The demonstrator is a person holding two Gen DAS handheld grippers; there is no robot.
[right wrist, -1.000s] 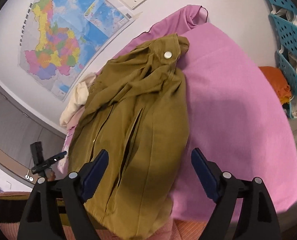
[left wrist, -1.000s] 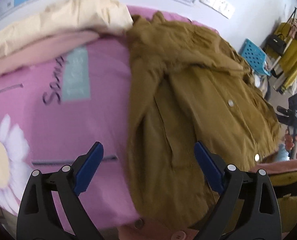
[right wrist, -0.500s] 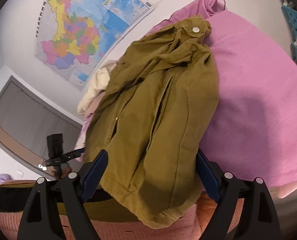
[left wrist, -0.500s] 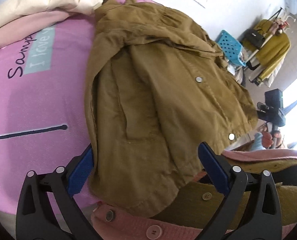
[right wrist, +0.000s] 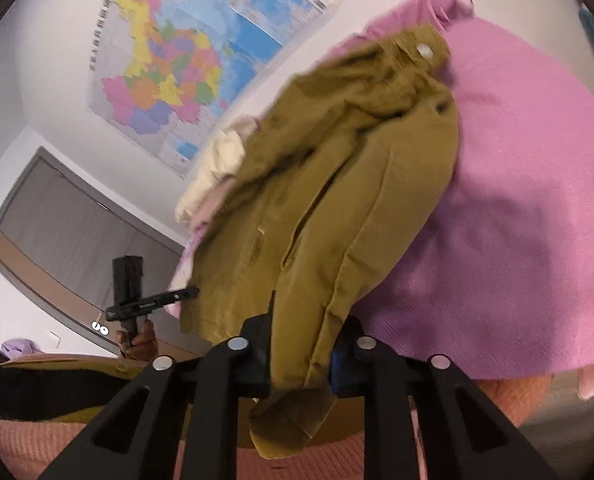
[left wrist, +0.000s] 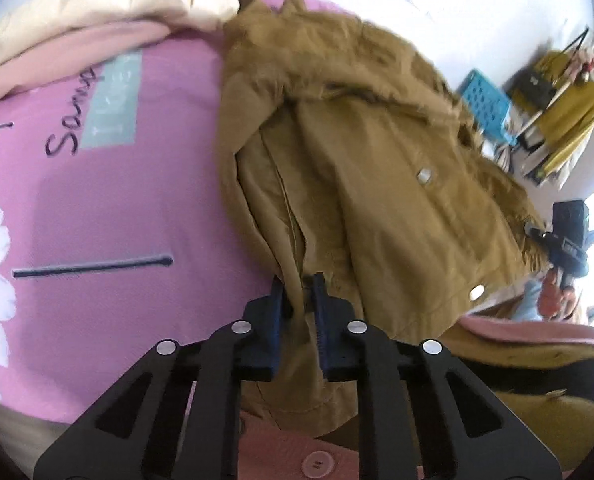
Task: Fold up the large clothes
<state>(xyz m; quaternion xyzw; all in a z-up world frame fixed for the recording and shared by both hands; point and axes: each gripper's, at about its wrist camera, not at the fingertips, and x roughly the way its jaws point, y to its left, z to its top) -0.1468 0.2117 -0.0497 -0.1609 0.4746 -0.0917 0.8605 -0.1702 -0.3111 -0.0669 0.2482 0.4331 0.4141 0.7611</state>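
An olive-brown jacket (left wrist: 377, 184) with snap buttons lies crumpled on a pink bedspread (left wrist: 117, 208). My left gripper (left wrist: 299, 292) is shut on a fold of the jacket near its lower hem. In the right wrist view the same jacket (right wrist: 357, 184) runs from the far collar down to me. My right gripper (right wrist: 303, 320) is shut on the jacket's lower edge, and a flap of cloth hangs over and below the jaws.
Cream and pale pink bedding (left wrist: 109, 4) is piled at the head of the bed. A blue basket (left wrist: 487, 100) and a clothes rack (left wrist: 565, 96) stand by the wall. A map (right wrist: 201, 48) hangs on the wall. The bedspread (right wrist: 529, 200) extends right of the jacket.
Both grippers were open above the jacket's lower edge. Both have moved in and closed on the cloth.
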